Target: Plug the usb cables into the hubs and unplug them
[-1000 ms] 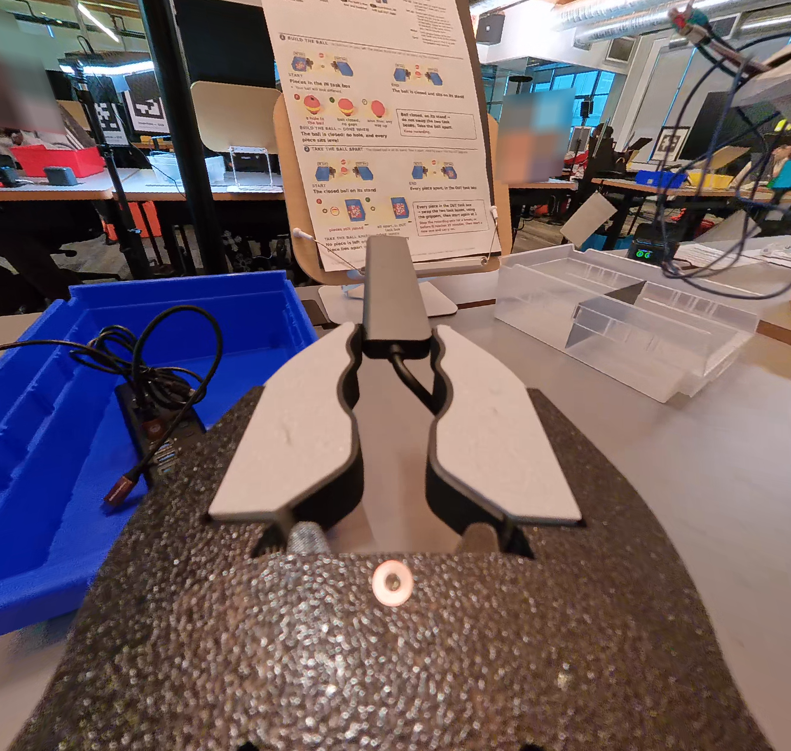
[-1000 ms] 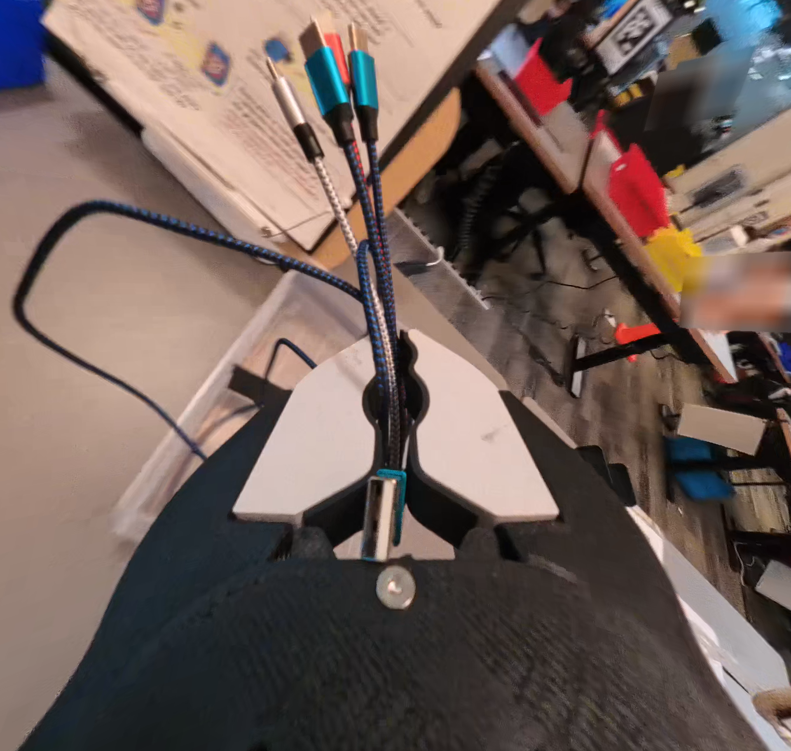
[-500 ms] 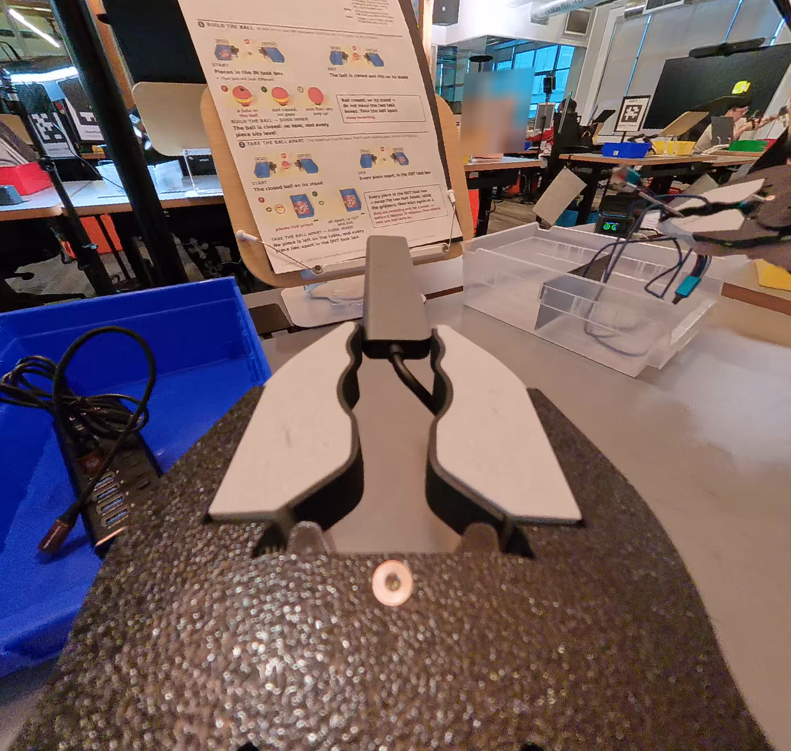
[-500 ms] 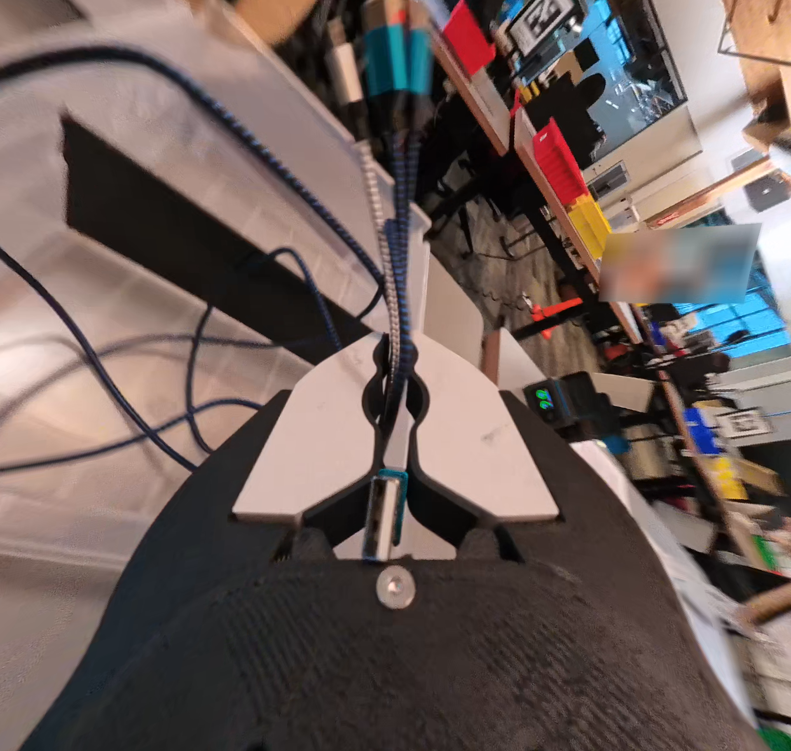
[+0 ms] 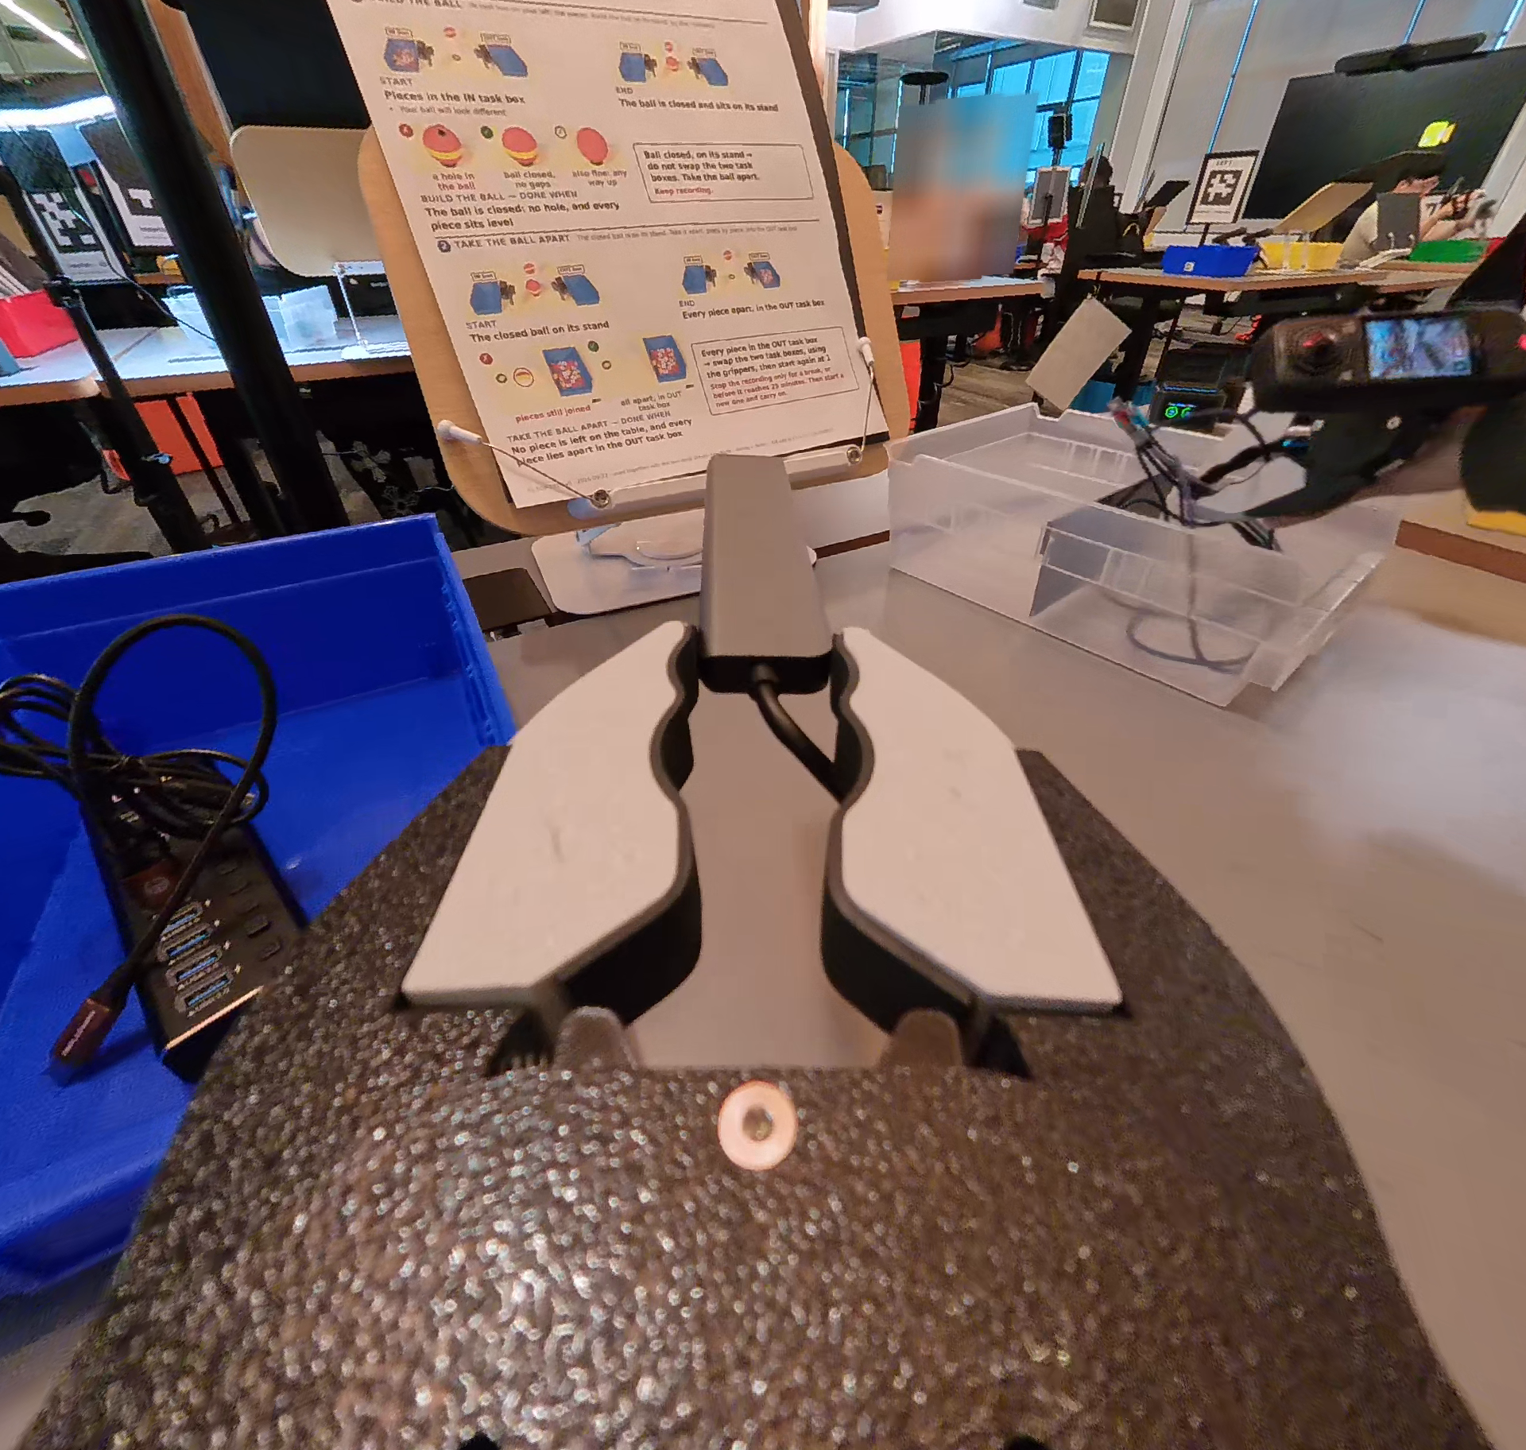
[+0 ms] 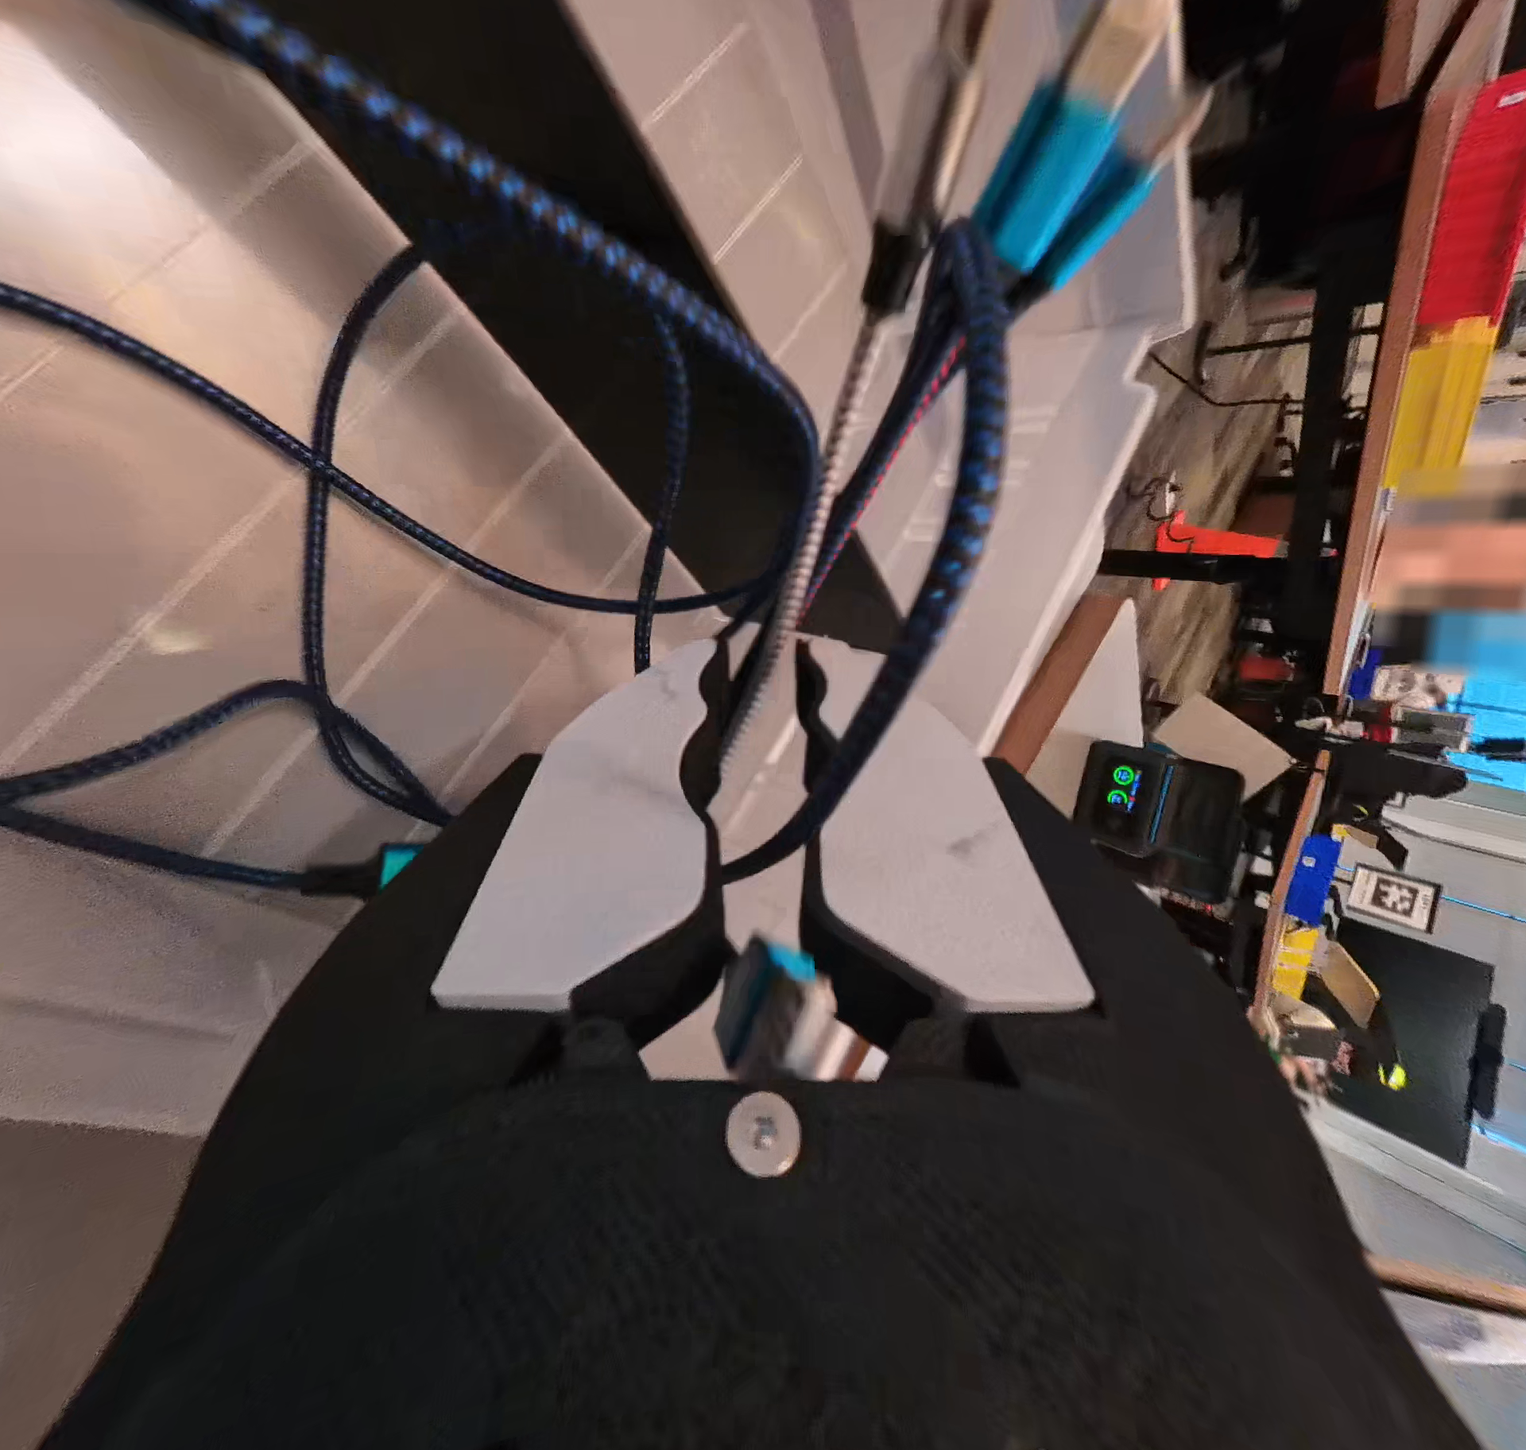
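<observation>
In the left wrist view the left gripper [image 5: 761,650] sits at the centre of the frame with its pale fingers [image 5: 570,824] closed on the near end of a slim grey hub [image 5: 758,560], which points straight ahead toward the middle of the frame; the hub's short black lead [image 5: 797,737] curls back through the gap between the fingers. At the left edge a blue bin [image 5: 330,667] holds a second, black hub [image 5: 194,939] with a row of ports, and a tangled black cable [image 5: 157,733] lies over it. Behind the grey hub, in the upper centre, an instruction sheet [image 5: 611,196] leans on a wooden stand. At the right a clear plastic tray [image 5: 974,493] rests on the grey table [image 5: 1239,832], and above it the right gripper [image 5: 1288,460] shows at the right edge with braided cables [image 5: 1189,502] hanging from it into the tray. In the right wrist view the right gripper [image 6: 760,650] has its fingers [image 6: 603,832] parted by a narrow gap, and the bundle of blue-and-black braided cables [image 6: 950,551] runs loosely through that gap rather than being pinched. Teal-collared plugs [image 6: 1065,171], blurred, stand in the upper right of the frame, another teal plug [image 6: 772,1006] lies low between the finger bases, and loops of cable [image 6: 330,452] trail to the left over the clear tray [image 6: 206,337].
</observation>
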`<state>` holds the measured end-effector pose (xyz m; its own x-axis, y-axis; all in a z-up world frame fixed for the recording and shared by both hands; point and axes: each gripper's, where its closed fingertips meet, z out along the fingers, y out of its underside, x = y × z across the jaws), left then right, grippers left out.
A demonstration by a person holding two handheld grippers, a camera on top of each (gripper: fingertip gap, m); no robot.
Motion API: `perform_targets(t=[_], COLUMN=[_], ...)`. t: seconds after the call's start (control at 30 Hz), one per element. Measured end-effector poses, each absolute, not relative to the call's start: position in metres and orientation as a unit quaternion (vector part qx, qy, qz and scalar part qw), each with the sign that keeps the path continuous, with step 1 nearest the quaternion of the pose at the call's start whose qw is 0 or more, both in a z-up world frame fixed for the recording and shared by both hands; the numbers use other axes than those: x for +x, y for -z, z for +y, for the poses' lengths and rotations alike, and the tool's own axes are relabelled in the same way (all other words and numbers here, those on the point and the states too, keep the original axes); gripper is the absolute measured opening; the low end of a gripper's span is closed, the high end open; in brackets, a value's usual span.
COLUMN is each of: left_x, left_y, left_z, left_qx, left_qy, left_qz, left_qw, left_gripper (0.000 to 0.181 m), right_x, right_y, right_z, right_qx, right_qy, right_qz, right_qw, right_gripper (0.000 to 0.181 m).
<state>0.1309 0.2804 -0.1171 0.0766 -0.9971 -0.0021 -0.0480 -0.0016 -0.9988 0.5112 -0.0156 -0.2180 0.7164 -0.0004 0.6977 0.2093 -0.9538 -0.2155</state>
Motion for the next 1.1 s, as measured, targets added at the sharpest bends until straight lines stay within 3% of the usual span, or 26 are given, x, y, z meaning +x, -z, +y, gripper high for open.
perform_targets(t=[0.23,0.37,0.5,0.7,0.87,1.1], left_x=[0.132,0.133,0.136,0.135,0.099,0.084], left_y=[0.121,0.118,0.114,0.117,0.109,0.122], left_z=[0.284,0.277,0.263,0.217,0.169,0.149], left_qx=[-0.537,-0.527,-0.51,-0.419,-0.285,-0.232], left_qy=[0.475,0.487,0.515,0.555,0.644,0.651], left_qz=[0.487,0.491,0.496,0.588,0.652,0.689], left_qw=[0.5,0.493,0.478,0.413,0.282,0.219], left_gripper=[0.029,0.029,0.029,0.029,0.029,0.029], right_x=[0.508,0.49,0.42,0.231,0.172,0.122], right_y=[0.171,0.122,0.088,0.097,0.104,0.118], right_z=[-0.04,-0.026,0.015,0.099,0.119,0.11], right_qx=[-0.945,-0.907,-0.846,-0.741,-0.682,-0.675], right_qy=[0.257,0.247,0.206,-0.063,-0.165,-0.178], right_qz=[0.033,0.082,0.08,-0.085,-0.139,-0.216], right_qw=[0.197,0.33,0.486,0.663,0.699,0.683], right_gripper=[0.07,0.088,0.094,0.096,0.09,0.062])
